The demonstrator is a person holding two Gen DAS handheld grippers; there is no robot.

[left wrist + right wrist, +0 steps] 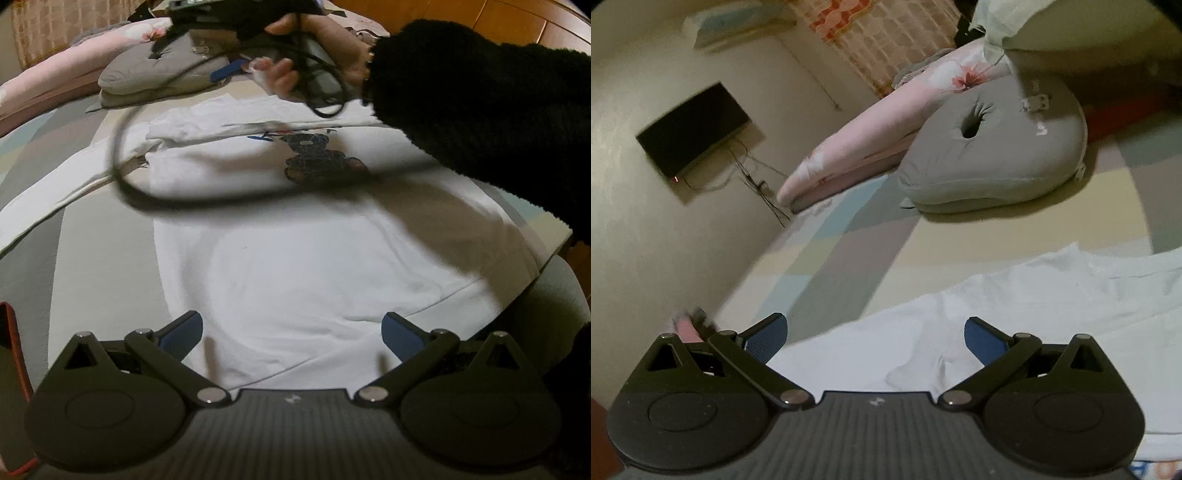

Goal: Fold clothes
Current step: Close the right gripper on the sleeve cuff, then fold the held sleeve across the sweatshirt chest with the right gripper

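Note:
A white sweatshirt with a dark bear print lies flat on the bed, hem toward me, one sleeve stretched out to the left. My left gripper hovers open above the hem with nothing between its blue pads. A hand in a black fuzzy sleeve holds my right gripper at the far end, over the collar. In the right wrist view my right gripper is open above white fabric near the shoulder, holding nothing.
A black cable loops over the sweatshirt. A grey cushion and a pink floral quilt lie at the far end of the patchwork bedsheet. A red-edged phone sits at the left. A wall-mounted screen hangs beyond.

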